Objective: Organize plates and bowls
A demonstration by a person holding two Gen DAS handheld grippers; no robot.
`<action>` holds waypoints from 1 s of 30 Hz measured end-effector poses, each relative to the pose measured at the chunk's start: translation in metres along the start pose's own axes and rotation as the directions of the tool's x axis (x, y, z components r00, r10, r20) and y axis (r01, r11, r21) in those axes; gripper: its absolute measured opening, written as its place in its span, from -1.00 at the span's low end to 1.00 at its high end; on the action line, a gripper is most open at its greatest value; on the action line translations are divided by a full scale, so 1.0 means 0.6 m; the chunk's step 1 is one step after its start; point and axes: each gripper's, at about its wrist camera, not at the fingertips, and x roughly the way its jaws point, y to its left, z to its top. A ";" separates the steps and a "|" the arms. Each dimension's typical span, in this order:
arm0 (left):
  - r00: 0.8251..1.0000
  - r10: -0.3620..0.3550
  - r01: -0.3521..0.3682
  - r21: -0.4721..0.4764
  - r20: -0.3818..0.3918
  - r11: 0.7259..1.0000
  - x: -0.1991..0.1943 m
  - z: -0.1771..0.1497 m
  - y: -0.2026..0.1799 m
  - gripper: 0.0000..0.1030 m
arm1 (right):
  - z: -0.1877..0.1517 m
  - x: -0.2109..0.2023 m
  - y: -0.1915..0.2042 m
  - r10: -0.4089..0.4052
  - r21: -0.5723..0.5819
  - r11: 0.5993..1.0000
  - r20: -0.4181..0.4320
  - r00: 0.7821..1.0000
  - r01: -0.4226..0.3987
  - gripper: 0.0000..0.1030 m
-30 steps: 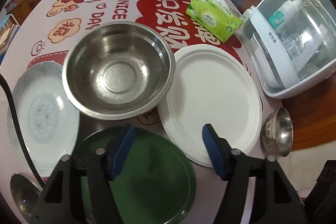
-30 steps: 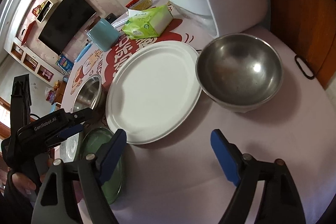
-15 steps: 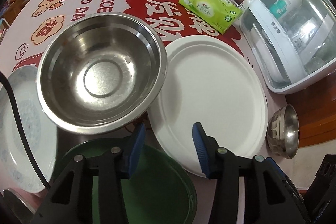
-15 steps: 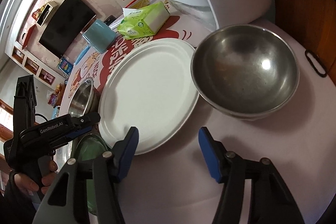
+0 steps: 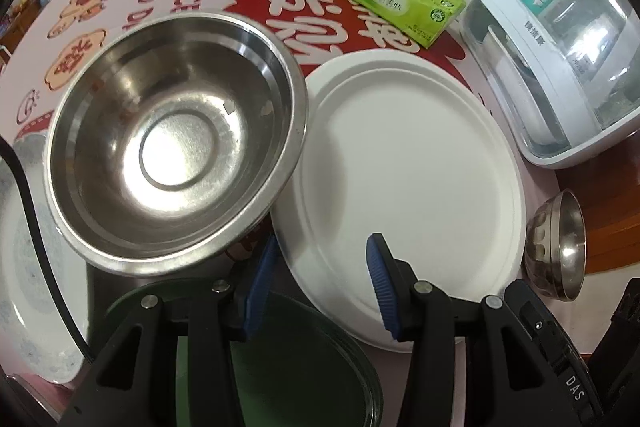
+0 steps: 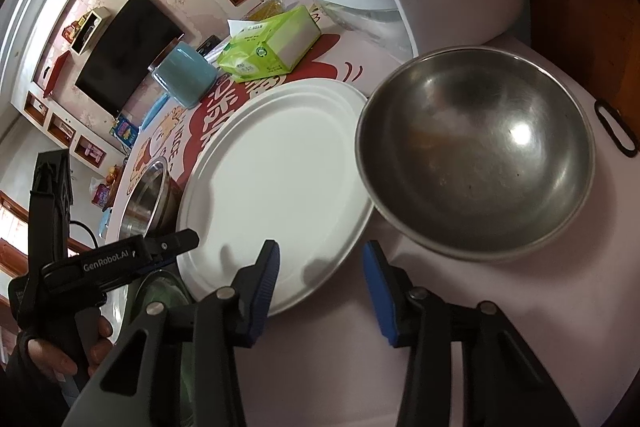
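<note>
Both jaws have been narrowed: the left hand-held gripper [image 5: 320, 283] and right hand-held gripper [image 6: 320, 283] were lowered over the round white paper plate [image 5: 404, 195].

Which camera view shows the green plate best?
The left wrist view. There the green plate lies large at the bottom, partly behind the left gripper. The right wrist view shows only a narrow sliver of it beside the white plate.
</note>
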 end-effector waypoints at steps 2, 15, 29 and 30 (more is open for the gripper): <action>1.000 0.002 -0.002 -0.003 -0.001 1.000 0.003 0.001 0.002 -0.23 | 0.002 0.005 0.000 -0.003 0.000 1.000 0.004 1.000 0.003 -0.21; 1.000 0.014 -0.014 -0.007 0.016 1.000 0.012 0.007 0.005 -0.52 | 0.011 0.025 -0.010 -0.043 -0.002 0.999 0.022 0.999 0.043 -0.48; 0.999 0.008 -0.008 -0.018 0.034 1.000 -0.005 0.005 0.008 -0.53 | 0.014 0.005 0.003 -0.063 -0.035 0.997 0.053 0.997 0.065 -0.49; 0.999 0.009 -0.008 -0.017 0.037 1.000 -0.009 0.004 0.007 -0.53 | 0.015 0.001 0.004 -0.063 -0.035 0.997 0.056 0.996 0.065 -0.49</action>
